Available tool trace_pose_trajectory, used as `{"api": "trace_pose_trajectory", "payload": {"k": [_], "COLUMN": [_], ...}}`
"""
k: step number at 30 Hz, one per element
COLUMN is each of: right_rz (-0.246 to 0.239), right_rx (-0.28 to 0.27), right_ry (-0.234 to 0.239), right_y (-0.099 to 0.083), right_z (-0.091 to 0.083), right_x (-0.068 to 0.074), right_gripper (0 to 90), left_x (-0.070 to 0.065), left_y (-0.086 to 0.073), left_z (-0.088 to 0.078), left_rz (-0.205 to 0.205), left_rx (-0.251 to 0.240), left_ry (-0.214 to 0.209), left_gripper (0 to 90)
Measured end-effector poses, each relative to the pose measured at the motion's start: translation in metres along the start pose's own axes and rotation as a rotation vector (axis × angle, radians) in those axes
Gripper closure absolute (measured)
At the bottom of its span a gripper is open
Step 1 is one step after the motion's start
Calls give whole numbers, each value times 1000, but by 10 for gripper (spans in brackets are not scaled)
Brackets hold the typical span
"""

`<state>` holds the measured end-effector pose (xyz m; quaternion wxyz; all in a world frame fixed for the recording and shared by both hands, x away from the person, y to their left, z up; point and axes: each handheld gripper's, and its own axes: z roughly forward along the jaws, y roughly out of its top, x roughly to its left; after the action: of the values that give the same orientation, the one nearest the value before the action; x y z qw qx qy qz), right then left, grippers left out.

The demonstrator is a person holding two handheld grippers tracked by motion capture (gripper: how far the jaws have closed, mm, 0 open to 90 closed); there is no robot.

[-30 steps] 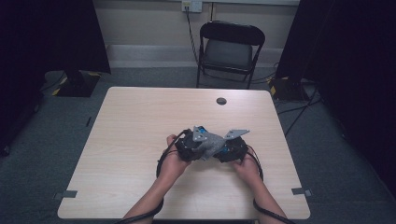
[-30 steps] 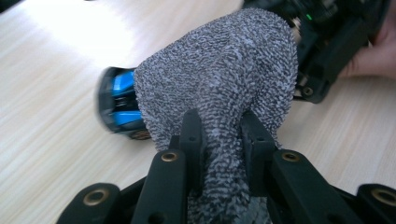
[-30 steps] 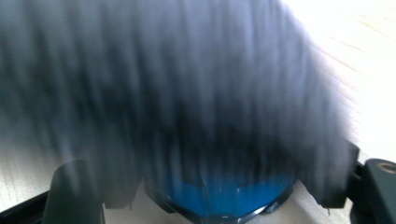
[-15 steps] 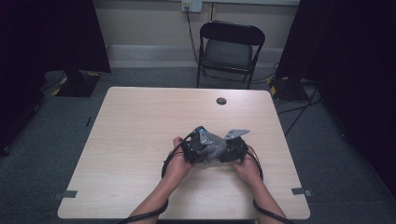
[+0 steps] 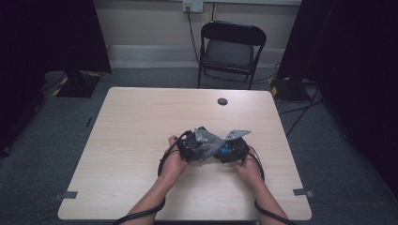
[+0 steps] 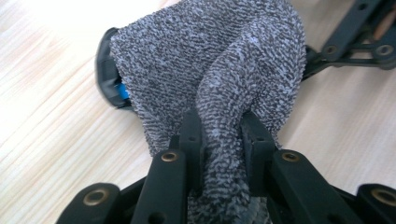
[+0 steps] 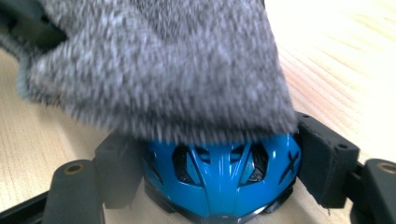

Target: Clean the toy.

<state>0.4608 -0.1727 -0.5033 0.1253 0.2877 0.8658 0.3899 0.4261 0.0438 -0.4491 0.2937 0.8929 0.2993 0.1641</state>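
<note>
Barely anything's moved since the earlier frame; the hands just nudged slightly left. Left gripper [image 6: 219, 140] jaws are clenched on a bunched fold of soft, floppy cloth [image 6: 210, 60]. Right gripper [image 7: 219, 158] jaws grasp the blue helmet [image 7: 222, 179] by its sides: hard, glossy, probably slippery. Both sit mid-surface [image 5: 141, 122].

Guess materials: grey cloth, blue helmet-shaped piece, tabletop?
Grey cloth: looks like terry or microfibre, matte, with a nubbly looped pile that bunches softly where the left hand-held gripper pinches it.
Blue helmet-shaped piece: likely hard plastic, glossy, showing highlights and moulded vent slots.
Tabletop: pale wood-grain, probably laminate, smooth with a low sheen.
</note>
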Motion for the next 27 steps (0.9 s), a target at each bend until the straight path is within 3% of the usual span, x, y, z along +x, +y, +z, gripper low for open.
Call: {"api": "trace_pose_trajectory", "payload": {"k": [27], "right_rz": [0], "right_rx": [0], "right_ry": [0], "right_y": [0], "right_z": [0], "right_x": [0], "right_gripper": [253], "left_x": [43], "left_y": [-10], "left_z": [-12], "left_rz": [-96], "left_rx": [-11], "left_ry": [70], "left_gripper": [739]}}
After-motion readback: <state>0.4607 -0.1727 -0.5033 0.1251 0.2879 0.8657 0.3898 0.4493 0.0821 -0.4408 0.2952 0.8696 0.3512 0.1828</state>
